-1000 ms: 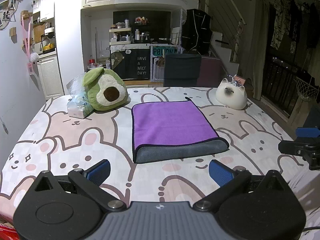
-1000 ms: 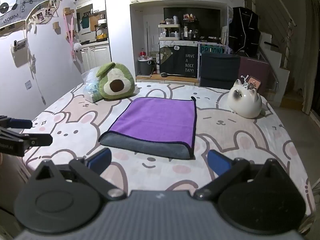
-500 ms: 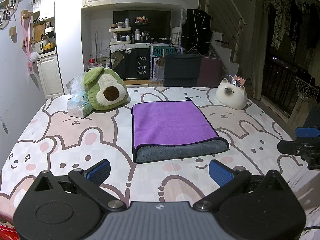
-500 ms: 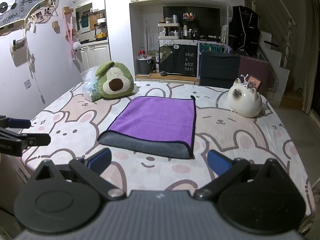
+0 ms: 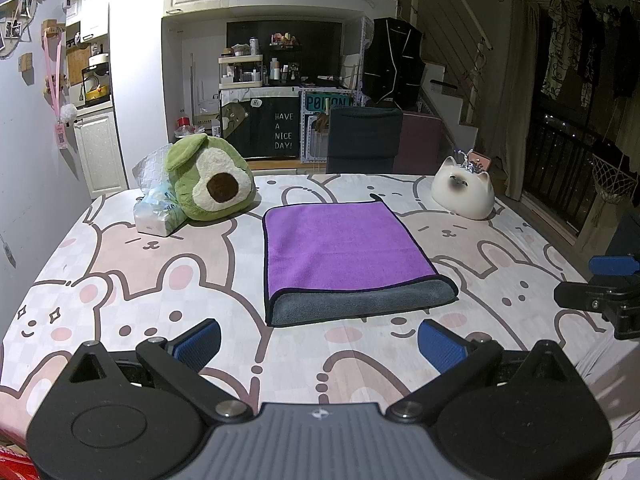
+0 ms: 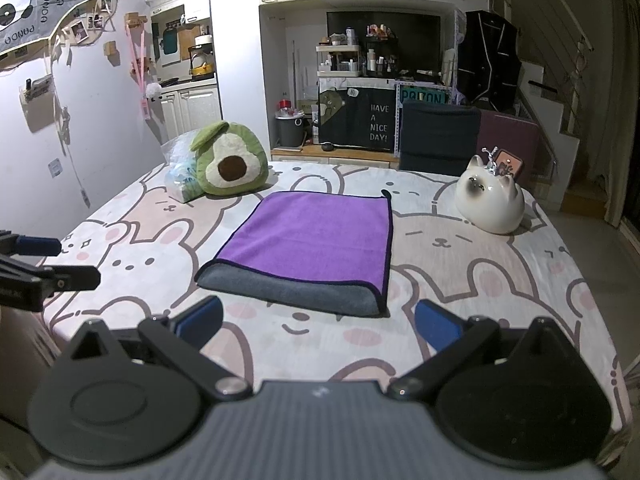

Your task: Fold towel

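A purple towel (image 5: 344, 248) with a grey underside lies folded flat in the middle of the table, its rolled grey fold edge nearest me; it also shows in the right wrist view (image 6: 316, 240). My left gripper (image 5: 319, 344) is open and empty, held back from the towel's near edge. My right gripper (image 6: 318, 320) is open and empty, just short of the fold edge. The right gripper shows from the side in the left wrist view (image 5: 600, 292), and the left gripper shows from the side in the right wrist view (image 6: 44, 268).
The table wears a rabbit-print cloth (image 5: 160, 280). An avocado plush (image 5: 210, 184) and a tissue pack (image 5: 158, 216) sit at the back left. A white ceramic cat (image 5: 464, 196) sits at the back right. A dark chair (image 5: 364, 140) stands behind the table.
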### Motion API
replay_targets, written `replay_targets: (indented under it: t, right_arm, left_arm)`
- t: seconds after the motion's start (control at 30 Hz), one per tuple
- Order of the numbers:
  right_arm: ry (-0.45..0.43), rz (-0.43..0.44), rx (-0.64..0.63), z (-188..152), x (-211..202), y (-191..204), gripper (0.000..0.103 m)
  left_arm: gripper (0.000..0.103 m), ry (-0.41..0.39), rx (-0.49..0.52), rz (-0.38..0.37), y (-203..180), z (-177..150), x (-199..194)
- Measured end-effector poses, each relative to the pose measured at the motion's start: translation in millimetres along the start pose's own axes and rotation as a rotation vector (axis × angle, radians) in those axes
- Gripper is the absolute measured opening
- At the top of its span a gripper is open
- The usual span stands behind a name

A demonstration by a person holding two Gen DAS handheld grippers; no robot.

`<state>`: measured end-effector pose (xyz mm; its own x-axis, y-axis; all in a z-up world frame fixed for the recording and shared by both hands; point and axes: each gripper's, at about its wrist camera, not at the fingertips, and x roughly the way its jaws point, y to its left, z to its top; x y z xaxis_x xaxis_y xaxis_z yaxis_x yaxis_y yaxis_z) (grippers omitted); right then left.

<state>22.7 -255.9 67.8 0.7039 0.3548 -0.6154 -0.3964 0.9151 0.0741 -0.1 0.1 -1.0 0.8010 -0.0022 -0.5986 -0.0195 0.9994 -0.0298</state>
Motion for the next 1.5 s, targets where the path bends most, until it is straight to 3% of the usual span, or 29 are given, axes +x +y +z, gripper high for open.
replay_targets:
  t: [1.5]
  right_arm:
    - [-0.002,0.004,0.0,0.5,0.0,0.6,0.103]
  left_arm:
    - [0.103,-0.003,0.0,0.006,-2.2,-2.9,1.3]
